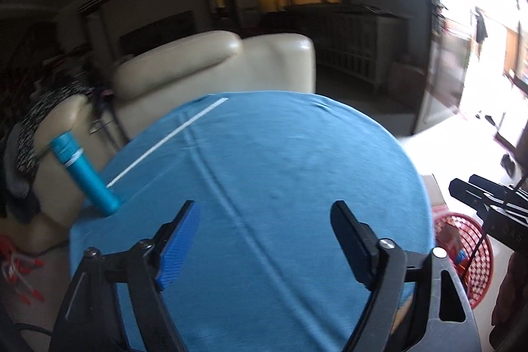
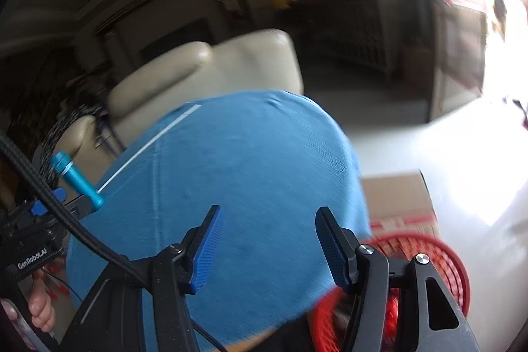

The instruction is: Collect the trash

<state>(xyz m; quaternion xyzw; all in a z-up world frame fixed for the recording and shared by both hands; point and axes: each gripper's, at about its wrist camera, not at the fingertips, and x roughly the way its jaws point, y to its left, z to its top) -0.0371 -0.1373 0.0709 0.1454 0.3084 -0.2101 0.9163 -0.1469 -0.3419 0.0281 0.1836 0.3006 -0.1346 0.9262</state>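
Note:
My left gripper (image 1: 265,207) hangs open over a round table under a blue cloth (image 1: 264,154), with nothing between its blue pads. My right gripper (image 2: 268,210) is open too and holds nothing, above the cloth's right side (image 2: 231,170). Its black fingers also show at the right edge of the left wrist view (image 1: 462,183). A teal bottle (image 1: 85,174) stands at the table's left edge, well left of both grippers and untouched; the right wrist view shows the bottle (image 2: 77,178) as well. A red mesh basket (image 2: 445,256) sits on the floor at the table's right, with some packaging inside (image 1: 452,240).
A cardboard box (image 2: 396,197) stands on the floor behind the basket. Cream armchairs (image 1: 214,68) press against the table's far left side. A cable (image 2: 66,220) crosses the left of the right wrist view, near a hand (image 2: 43,309). Bright pale floor stretches to the right.

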